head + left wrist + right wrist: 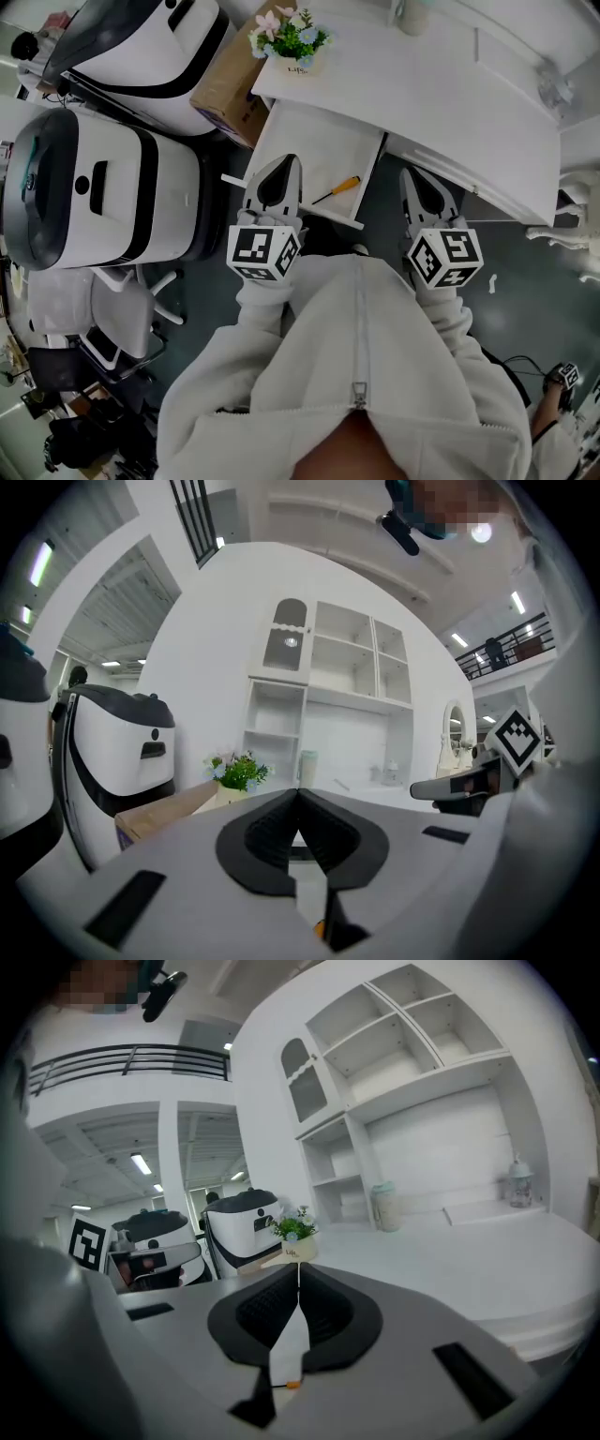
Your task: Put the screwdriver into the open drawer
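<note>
A screwdriver (337,189) with an orange handle lies inside the open white drawer (305,131), near its front right corner. My left gripper (284,163) hangs over the drawer's front edge, just left of the screwdriver, and is shut with nothing in it. My right gripper (411,174) is to the right of the drawer, below the desk edge, also shut and empty. In the left gripper view the left gripper (298,790) has its pads pressed together. The right gripper (299,1268) looks the same in the right gripper view. Both point roughly level toward the desk.
The drawer sticks out from a white desk (441,94) bearing a small flower pot (291,42) and a cup (412,13). A cardboard box (230,89) and two big white-and-black machines (103,192) stand to the left. A white chair (131,314) is at lower left.
</note>
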Motion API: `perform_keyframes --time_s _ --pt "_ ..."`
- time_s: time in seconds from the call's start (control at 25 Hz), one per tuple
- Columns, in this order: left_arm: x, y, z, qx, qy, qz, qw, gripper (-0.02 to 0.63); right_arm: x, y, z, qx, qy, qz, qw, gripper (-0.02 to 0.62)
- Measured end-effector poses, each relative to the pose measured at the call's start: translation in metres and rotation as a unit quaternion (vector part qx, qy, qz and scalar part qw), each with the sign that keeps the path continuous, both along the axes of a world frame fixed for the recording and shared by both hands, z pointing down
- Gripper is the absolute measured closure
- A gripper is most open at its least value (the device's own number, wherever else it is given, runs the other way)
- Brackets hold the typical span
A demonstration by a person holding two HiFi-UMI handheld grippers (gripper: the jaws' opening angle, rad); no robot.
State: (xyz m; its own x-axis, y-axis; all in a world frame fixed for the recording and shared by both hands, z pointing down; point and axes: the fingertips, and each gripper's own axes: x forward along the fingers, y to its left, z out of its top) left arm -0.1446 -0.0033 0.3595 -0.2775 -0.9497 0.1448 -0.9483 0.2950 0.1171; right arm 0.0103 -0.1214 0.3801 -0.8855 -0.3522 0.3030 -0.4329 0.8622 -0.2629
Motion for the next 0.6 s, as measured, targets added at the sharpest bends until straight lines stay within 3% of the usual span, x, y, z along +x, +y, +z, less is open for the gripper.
perform_keyframes --time_s 0.28,0.6 --pt "0.019 0.018 0.011 -0.029 -0.008 -0.012 0.9995 0.589 0.020 0.002 0.001 0.009 0.005 -0.007 1.000 0.561" --pt "0.028 0.011 0.011 -0.035 -0.011 0.001 0.9993 0.589 0.028 0.002 0.003 0.005 0.001 -0.002 1.000 0.561"
